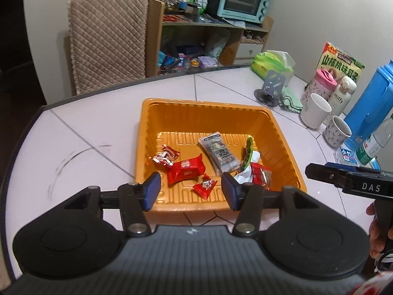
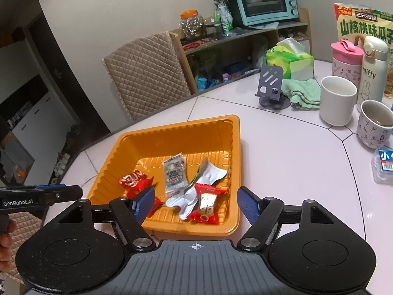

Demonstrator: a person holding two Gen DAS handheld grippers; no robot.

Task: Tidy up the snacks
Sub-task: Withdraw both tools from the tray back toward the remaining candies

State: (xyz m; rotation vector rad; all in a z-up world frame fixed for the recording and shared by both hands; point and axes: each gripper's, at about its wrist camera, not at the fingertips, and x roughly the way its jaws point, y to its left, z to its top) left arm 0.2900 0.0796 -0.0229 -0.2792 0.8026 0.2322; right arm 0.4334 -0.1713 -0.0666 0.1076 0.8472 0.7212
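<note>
An orange tray (image 1: 203, 108) (image 2: 172, 132) sits on the white table and holds several wrapped snacks. Among them are a red packet (image 1: 186, 169), small red candies (image 1: 165, 157) (image 2: 131, 178), a grey clear packet (image 1: 218, 153) (image 2: 174, 174) and a white-green wrapper (image 2: 208, 174). My left gripper (image 1: 191, 191) is open and empty, just above the tray's near edge. My right gripper (image 2: 196, 205) is open and empty over the tray's near side. Each gripper shows in the other's view, the right one (image 1: 326, 172) and the left one (image 2: 61, 193), and both are side-on.
At the table's right stand a white mug (image 2: 337, 100), a patterned cup (image 2: 374, 123), a pink bottle (image 2: 346, 59), a white flask (image 2: 373, 71), a phone stand (image 2: 271, 83), a green cloth (image 2: 303, 93) and a tissue pack (image 2: 291, 56). A blue jug (image 1: 368, 105) is far right. A padded chair (image 1: 108, 39) is behind.
</note>
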